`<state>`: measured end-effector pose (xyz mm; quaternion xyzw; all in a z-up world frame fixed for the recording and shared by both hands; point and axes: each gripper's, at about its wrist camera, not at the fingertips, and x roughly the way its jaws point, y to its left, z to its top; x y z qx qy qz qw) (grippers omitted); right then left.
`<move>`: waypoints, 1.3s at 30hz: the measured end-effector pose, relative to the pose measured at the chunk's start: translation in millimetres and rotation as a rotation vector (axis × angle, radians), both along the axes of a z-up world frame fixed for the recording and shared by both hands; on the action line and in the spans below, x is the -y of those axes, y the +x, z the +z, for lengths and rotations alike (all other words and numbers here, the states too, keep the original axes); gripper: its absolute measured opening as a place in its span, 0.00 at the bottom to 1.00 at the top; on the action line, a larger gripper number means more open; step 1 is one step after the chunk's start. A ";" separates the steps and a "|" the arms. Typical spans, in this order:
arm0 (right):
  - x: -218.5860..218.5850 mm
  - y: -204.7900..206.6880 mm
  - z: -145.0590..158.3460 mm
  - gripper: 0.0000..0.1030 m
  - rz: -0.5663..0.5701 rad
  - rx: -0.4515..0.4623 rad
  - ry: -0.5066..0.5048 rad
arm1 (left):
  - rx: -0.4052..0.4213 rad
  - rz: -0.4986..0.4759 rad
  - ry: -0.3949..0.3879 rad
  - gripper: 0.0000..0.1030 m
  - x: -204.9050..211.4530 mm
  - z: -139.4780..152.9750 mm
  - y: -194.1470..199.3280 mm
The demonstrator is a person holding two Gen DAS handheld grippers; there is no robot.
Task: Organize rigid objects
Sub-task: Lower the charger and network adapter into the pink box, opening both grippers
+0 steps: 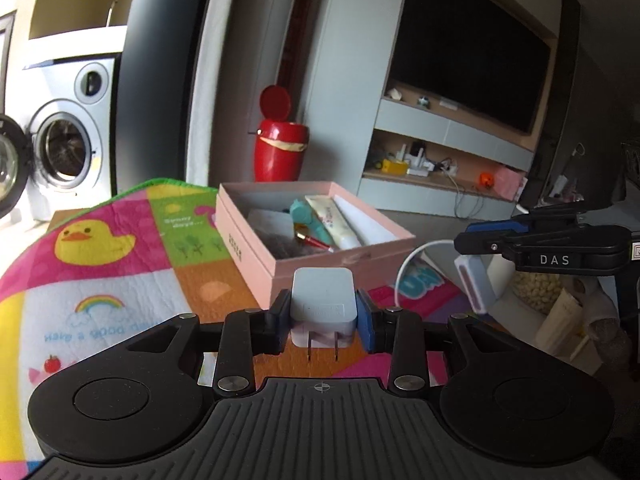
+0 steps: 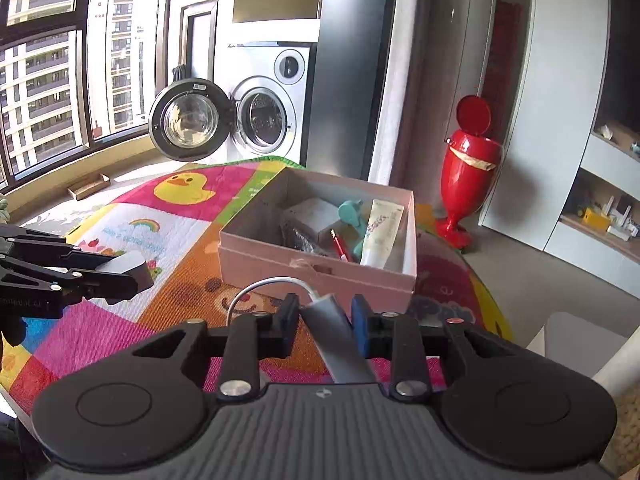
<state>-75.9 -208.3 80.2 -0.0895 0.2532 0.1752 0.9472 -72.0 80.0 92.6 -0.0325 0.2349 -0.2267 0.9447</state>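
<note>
- Right now the left claw is clamped on a white plug adapter, its pads pressing both sides, with the two metal prongs pointing back toward the camera.
- That adapter hangs just above the colourful mat covering the desk, near the front wall of the pink box.
- Meanwhile the right claw is clamped on a flat grey-white device, which sits tilted between the pads; a white cable loops from its far end.
- From the left wrist view the same device shows to the right, held off the desk edge, well apart from the adapter.
- Inside the open box lie a cream tube, a teal item, a red pen and a grey packet.
- Behind the desk stand a red bin with its lid up and a washing machine with its door open.
</note>
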 end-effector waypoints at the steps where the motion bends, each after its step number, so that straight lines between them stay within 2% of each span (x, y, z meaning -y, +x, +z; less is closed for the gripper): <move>1: 3.3 4.3 12.6 0.21 -0.003 0.037 0.019 | 0.031 -0.016 -0.009 0.36 4.6 16.8 7.3; 3: 8.2 18.9 34.9 0.21 -0.012 0.103 0.063 | 0.062 -0.036 -0.047 0.36 12.8 49.1 31.9; 7: 7.8 57.5 63.7 0.13 0.011 0.093 0.149 | 0.108 0.016 -0.058 0.36 26.5 88.9 83.4; 10: 6.1 76.1 73.7 0.13 0.013 0.105 0.144 | 0.125 0.046 -0.072 0.36 32.5 104.1 113.4; 12: 9.4 79.8 70.5 0.16 0.000 0.104 0.135 | 0.126 0.072 -0.103 0.36 35.8 103.7 132.7; 13: 11.7 80.5 64.8 0.20 -0.005 0.094 0.130 | 0.099 0.078 -0.103 0.37 39.3 99.4 143.5; 14: 14.3 81.1 56.9 0.35 -0.009 0.079 0.124 | 0.065 0.084 -0.086 0.36 43.5 93.4 154.1; 15: 17.5 80.7 45.9 0.59 -0.023 0.060 0.116 | 0.038 0.098 -0.074 0.35 46.4 84.2 163.9; 17: 22.0 74.1 21.3 0.77 -0.060 0.030 0.082 | 0.012 0.120 -0.075 0.35 46.6 66.3 174.3; 20: 30.3 62.9 -15.0 0.77 -0.063 -0.052 0.037 | -0.051 0.151 -0.098 0.35 33.6 38.2 175.0; 22: 33.5 59.9 -38.4 0.73 -0.077 -0.117 0.026 | -0.065 0.171 -0.101 0.35 24.3 23.2 163.3; 24: 34.5 65.1 -59.1 0.58 -0.111 -0.185 0.018 | -0.071 0.190 -0.078 0.35 21.2 11.6 146.5; 28: 40.6 85.3 -93.3 0.43 -0.147 -0.369 0.083 | -0.104 0.198 -0.019 0.35 17.1 -7.5 104.5; 29: 38.1 83.1 -101.1 0.33 -0.148 -0.394 0.070 | -0.106 0.201 -0.005 0.35 15.6 -11.2 93.8; 33: 26.2 64.9 -96.6 0.20 -0.116 -0.351 -0.014 | -0.125 0.207 0.021 0.35 6.3 -24.4 55.7; 36: 23.3 45.7 -65.0 0.20 -0.070 -0.285 0.008 | -0.165 0.210 0.015 0.35 -1.5 -33.6 39.3; 39: 18.4 29.3 -19.8 0.20 -0.063 -0.135 0.021 | -0.185 0.230 0.003 0.35 -7.3 -40.6 30.9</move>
